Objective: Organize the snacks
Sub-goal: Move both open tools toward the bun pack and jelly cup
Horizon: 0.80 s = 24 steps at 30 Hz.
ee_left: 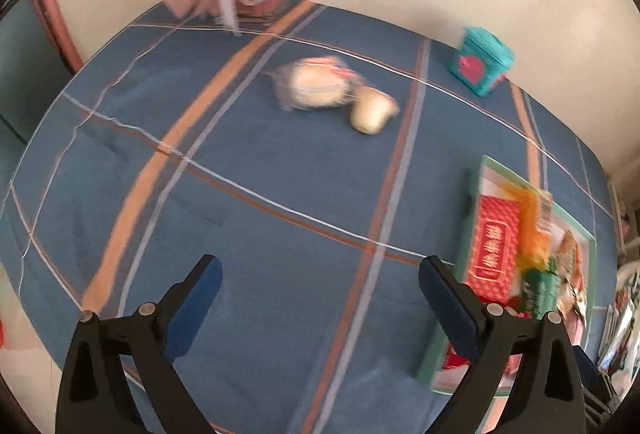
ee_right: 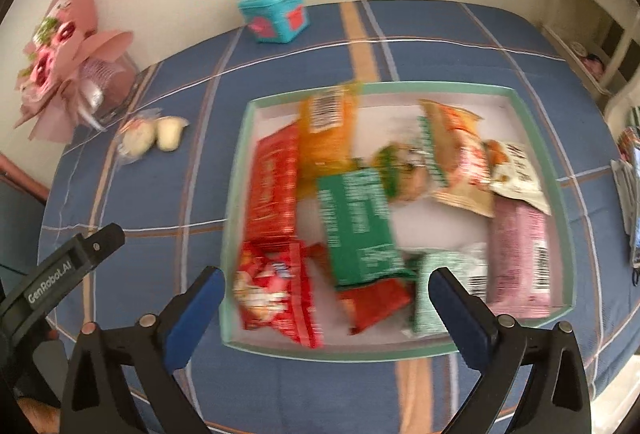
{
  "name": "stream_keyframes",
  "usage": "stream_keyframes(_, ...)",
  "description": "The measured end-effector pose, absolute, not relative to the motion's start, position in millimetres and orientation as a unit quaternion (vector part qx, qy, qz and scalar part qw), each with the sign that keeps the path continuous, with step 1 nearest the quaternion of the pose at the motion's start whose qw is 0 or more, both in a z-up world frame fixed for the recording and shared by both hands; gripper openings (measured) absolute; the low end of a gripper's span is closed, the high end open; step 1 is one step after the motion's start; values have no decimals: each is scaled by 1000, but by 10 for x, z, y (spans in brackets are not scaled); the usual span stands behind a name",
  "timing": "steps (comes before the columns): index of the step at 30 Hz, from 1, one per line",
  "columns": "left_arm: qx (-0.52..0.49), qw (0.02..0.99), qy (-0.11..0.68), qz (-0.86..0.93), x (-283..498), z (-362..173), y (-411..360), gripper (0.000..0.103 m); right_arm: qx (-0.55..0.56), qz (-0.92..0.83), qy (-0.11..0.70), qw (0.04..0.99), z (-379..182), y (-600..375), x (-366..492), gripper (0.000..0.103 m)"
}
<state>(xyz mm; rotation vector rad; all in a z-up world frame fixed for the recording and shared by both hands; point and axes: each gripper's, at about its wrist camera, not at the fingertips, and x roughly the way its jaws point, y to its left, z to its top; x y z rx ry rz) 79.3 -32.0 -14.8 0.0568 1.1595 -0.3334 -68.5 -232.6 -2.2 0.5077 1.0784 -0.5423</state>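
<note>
A shallow green-rimmed box (ee_right: pixel 240 169) on the blue plaid tablecloth holds several snack packets: red, orange, green, pink and white ones. My right gripper (ee_right: pixel 326 284) is open and empty, above the box's near edge. Two pale wrapped snacks (ee_left: pixel 320 83) lie loose on the cloth; in the right wrist view (ee_right: pixel 154 133) they lie left of the box. My left gripper (ee_left: pixel 320 272) is open and empty above bare cloth, well short of them. The box shows at the right in the left wrist view (ee_left: pixel 486 163). The left gripper's body (ee_right: pixel 60 266) shows at the left of the right wrist view.
A teal tin (ee_left: pixel 482 59) stands at the table's far edge by the wall, also in the right wrist view (ee_right: pixel 276 11). A pink paper bouquet (ee_right: pixel 68 65) stands at the far left corner. More packets (ee_right: pixel 630 185) lie past the box's right side.
</note>
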Motion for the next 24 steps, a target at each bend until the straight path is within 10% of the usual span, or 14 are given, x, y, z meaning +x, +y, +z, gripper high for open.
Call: stream_keyframes(24, -16, 830, 546, -111, 1266, -156, 519, 99, 203, -194, 515, 810, -133, -1585, -72, 103)
